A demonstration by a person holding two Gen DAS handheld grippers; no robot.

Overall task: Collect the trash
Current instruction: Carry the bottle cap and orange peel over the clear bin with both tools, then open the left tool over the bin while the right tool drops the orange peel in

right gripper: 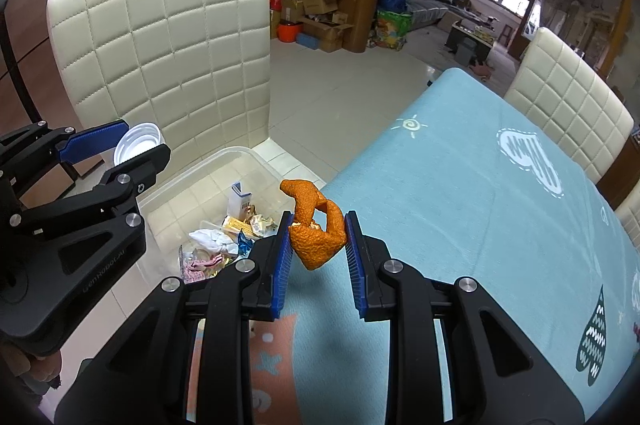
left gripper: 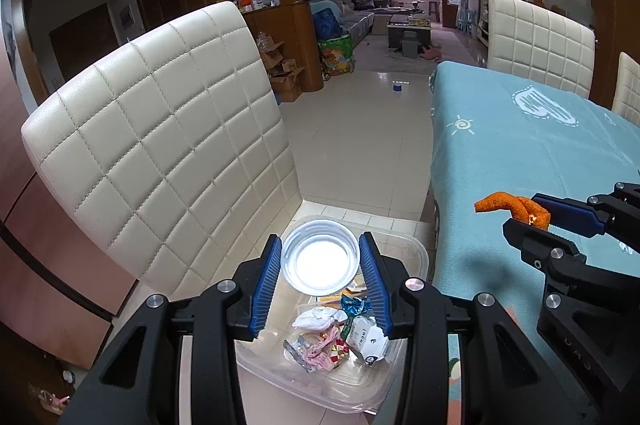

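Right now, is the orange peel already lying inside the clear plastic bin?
No, the orange peel is clamped between the pads of the right gripper, above the table edge and beside the clear plastic bin, not in it.

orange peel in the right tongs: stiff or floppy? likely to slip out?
Probably semi-stiff: the orange peel keeps its curl, one end sticking out unsupported past the right tongs. Likely light, since a pinch on one part carries the whole piece. Slip risk seems modest: its pebbled skin sits against ribbed pads, though it may tear.
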